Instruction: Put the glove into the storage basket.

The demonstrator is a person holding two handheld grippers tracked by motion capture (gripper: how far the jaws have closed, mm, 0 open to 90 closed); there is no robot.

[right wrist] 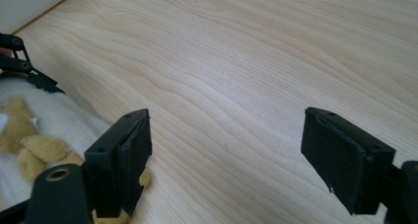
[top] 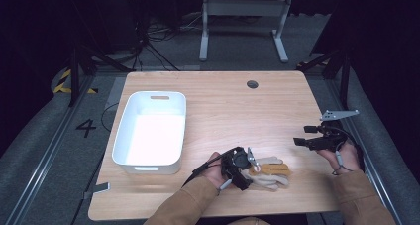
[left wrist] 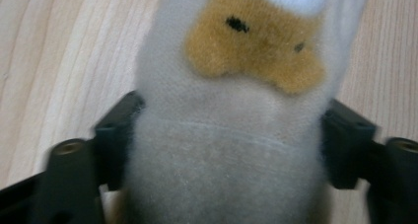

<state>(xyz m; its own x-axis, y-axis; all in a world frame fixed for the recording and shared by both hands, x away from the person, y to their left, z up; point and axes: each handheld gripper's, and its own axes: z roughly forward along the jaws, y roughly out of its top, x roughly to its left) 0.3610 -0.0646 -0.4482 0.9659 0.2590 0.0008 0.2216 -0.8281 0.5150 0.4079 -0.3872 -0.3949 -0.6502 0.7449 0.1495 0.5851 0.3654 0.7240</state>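
Observation:
A fuzzy cream sock [top: 271, 174] with a tan bear patch lies on the wooden table [top: 237, 111] near its front edge. My left gripper [top: 249, 169] comes at it from the left. In the left gripper view the sock [left wrist: 231, 125] bulges between both black pads, and the left gripper [left wrist: 226, 150] is shut on it. My right gripper [top: 300, 141] hovers to the right of the sock, apart from it. Its jaws [right wrist: 226, 155] stand wide open over bare wood, with the sock [right wrist: 44, 130] at their left.
A white plastic bin [top: 121, 136] stands on the left half of the table, showing nothing inside. A round cable hole [top: 252, 84] sits near the far edge. Dark floor and a table frame [top: 242, 17] lie beyond.

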